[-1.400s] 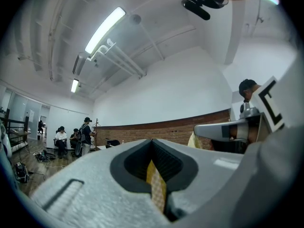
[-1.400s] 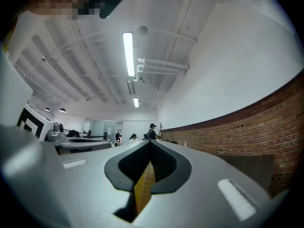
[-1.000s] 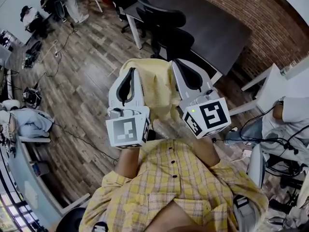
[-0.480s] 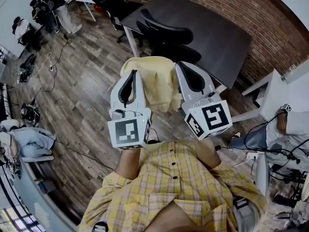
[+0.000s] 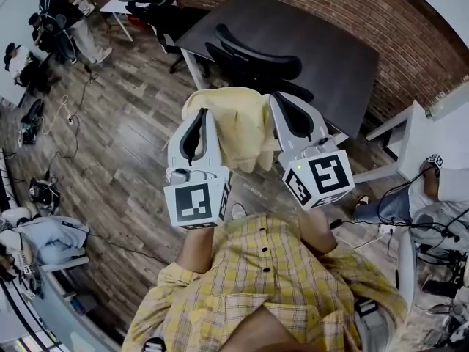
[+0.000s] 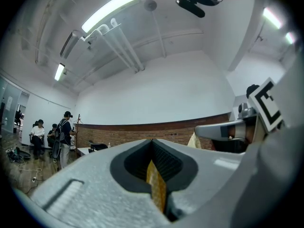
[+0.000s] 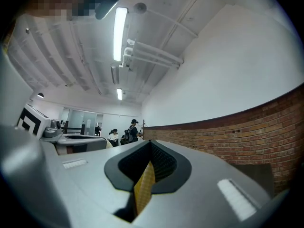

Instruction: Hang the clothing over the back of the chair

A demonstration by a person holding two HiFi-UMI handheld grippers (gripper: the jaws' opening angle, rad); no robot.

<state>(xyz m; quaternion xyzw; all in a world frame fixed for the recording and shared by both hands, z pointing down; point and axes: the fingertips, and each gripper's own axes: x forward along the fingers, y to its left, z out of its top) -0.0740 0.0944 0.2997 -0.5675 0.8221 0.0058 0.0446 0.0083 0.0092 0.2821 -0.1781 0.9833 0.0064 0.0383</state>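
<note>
Both grippers are raised in front of me with a pale yellow garment (image 5: 236,127) stretched and hanging between them. In the head view my left gripper (image 5: 195,127) is shut on the garment's left edge and my right gripper (image 5: 289,114) on its right edge. A strip of yellow fabric (image 6: 156,190) shows pinched between the shut jaws of the left gripper (image 6: 153,146) in the left gripper view. The right gripper (image 7: 151,148) likewise clamps yellow fabric (image 7: 144,193) in its own view. A black office chair (image 5: 256,59) stands just beyond the garment, tucked against a dark table (image 5: 322,46).
A second black chair (image 5: 157,9) and a white desk (image 5: 121,2) stand at the far left. People (image 5: 51,17) stand at the top left. Cables (image 5: 69,116) lie on the wood floor. A brick wall (image 5: 396,20) runs along the right, with a white desk (image 5: 432,145) below it.
The chair and dark table have drifted lower and nearer in the head view. Both grippers stay shut on the garment, which is held at about the same height.
</note>
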